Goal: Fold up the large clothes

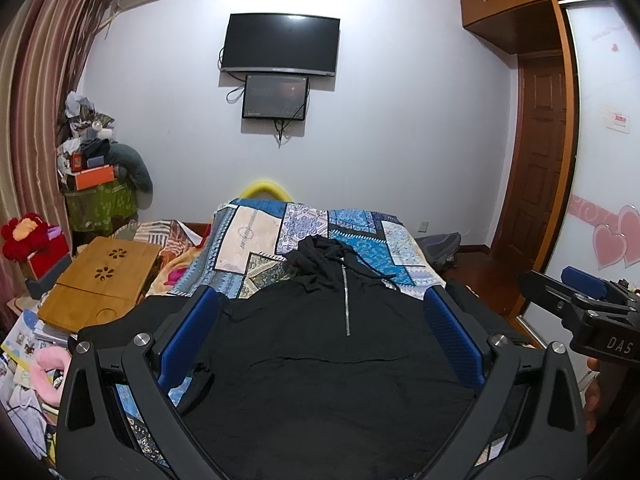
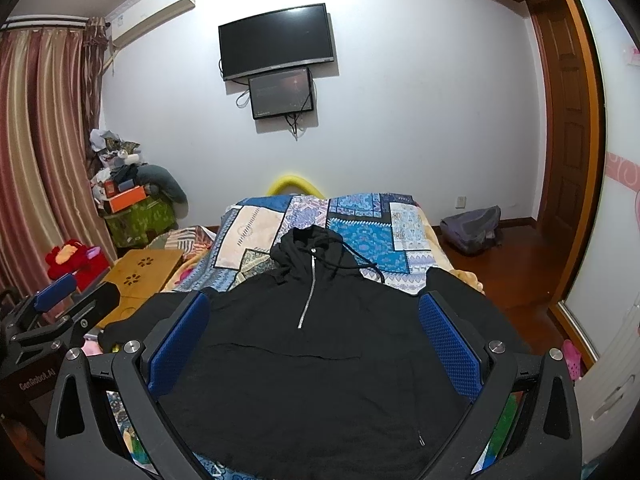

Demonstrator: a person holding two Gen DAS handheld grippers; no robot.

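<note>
Nearest the lens: left tool with blue pads spread wide, nothing between them, poised above the black hoodie. Same for the right tool: pads spread apart, empty, poised over the same garment.

Hoodie laid front-up and mostly flat on the bed's patchwork blue quilt, filling the near half of it. Hood at the far end, toward the wall with the dark television; hem nearest the cameras. Long axis running straight away from the viewer, marked by the short silver zipper below the hood. Sleeves out to either side, ends partly hidden behind the tools. Drawstring trailing right of the hood.

Likely step: garment spread, no fold made yet. Next move probably calling for a grip on one side or sleeve, then carrying it across toward the zipper line, keeping the cloth smooth.

Bamboo lap tray left of the bed.
</note>
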